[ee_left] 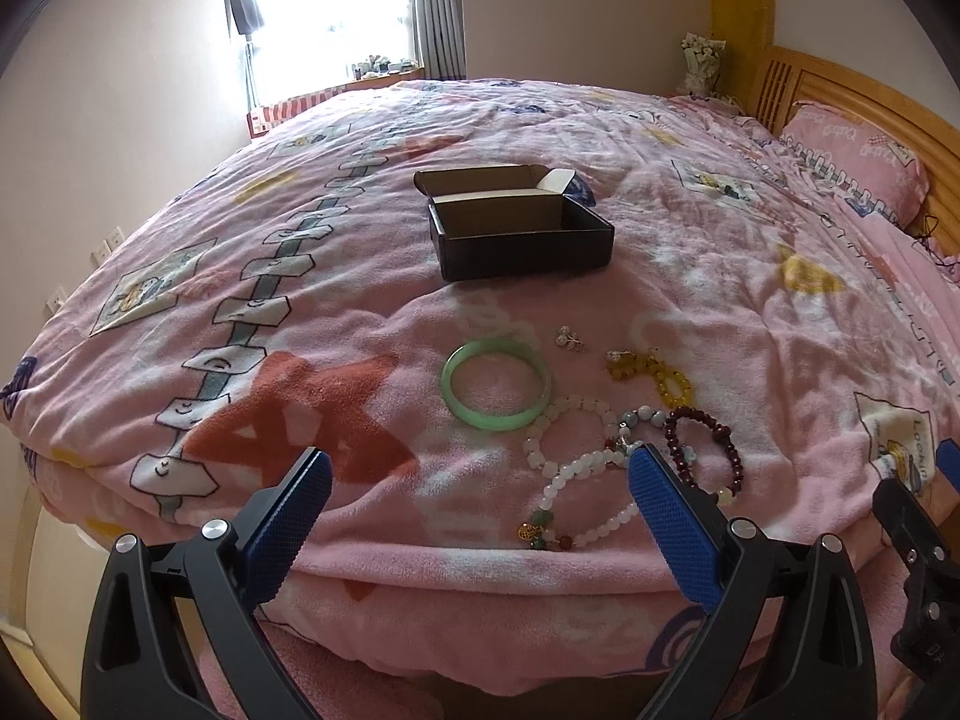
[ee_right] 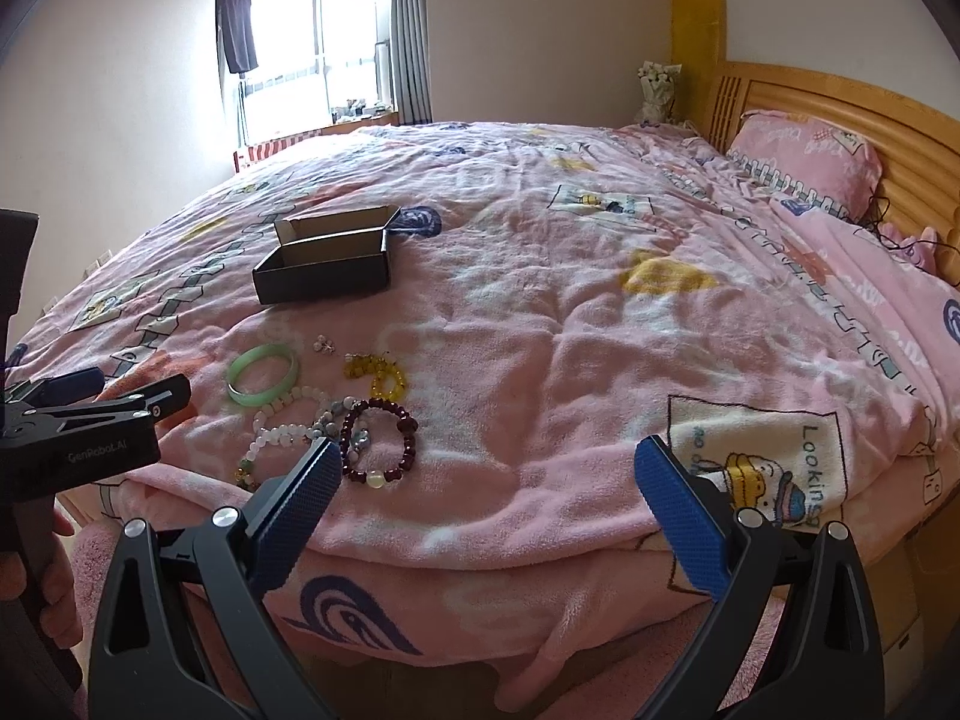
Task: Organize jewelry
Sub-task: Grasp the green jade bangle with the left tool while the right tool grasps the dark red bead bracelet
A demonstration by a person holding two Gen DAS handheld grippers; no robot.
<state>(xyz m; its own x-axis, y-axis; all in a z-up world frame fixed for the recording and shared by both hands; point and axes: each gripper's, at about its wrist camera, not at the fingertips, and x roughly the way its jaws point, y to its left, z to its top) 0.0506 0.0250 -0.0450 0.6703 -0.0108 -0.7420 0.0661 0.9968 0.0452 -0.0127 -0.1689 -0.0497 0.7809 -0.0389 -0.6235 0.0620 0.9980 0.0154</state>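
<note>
Green bangle (ee_left: 495,384), four bead bracelets, one box (ee_left: 519,228); both grippers' jaws gape.

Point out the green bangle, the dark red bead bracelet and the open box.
green bangle (ee_left: 495,421), left wrist view, on its near rim.
dark red bead bracelet (ee_right: 409,420), right wrist view, on its right-hand beads.
open box (ee_left: 528,255), left wrist view, on its front wall.
</note>
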